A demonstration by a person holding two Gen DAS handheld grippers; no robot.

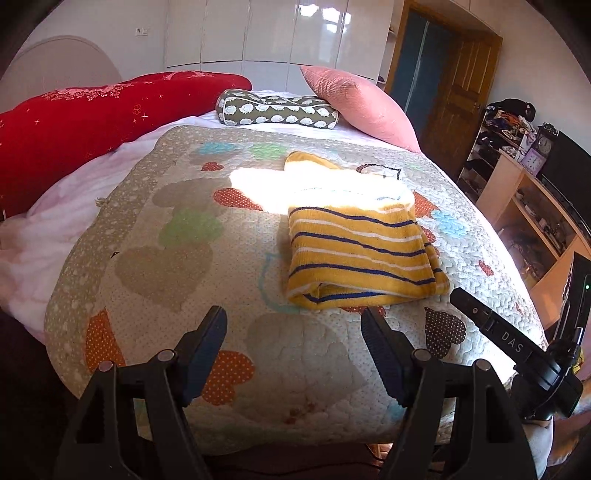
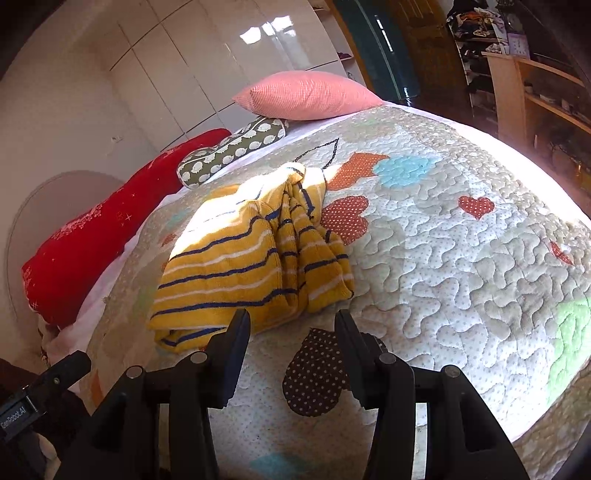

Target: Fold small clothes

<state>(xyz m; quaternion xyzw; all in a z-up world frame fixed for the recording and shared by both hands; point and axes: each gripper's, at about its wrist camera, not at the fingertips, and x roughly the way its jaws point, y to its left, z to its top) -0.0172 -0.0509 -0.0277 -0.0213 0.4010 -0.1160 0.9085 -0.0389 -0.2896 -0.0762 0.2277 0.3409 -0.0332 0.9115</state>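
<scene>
A small yellow garment with blue and white stripes [image 1: 354, 251] [image 2: 251, 258] lies folded on the quilted heart-patterned bedspread [image 1: 192, 258] [image 2: 443, 266]. Its far half is washed out by a patch of sunlight. My left gripper [image 1: 293, 321] hovers open just short of the garment's near folded edge, with nothing between its fingers. My right gripper [image 2: 291, 325] stands open at the garment's near right corner, empty, its left finger [image 2: 236, 332] overlapping the cloth's edge in the picture. The right gripper's body [image 1: 517, 347] shows at the lower right of the left wrist view.
A red bolster [image 1: 92, 122], a grey patterned cushion [image 1: 277, 110] and a pink pillow [image 1: 362, 107] lie at the head of the bed. White wardrobe doors [image 1: 277, 33] stand behind. A wooden shelf unit [image 1: 532, 206] and a door [image 1: 454, 85] flank the bed's right side.
</scene>
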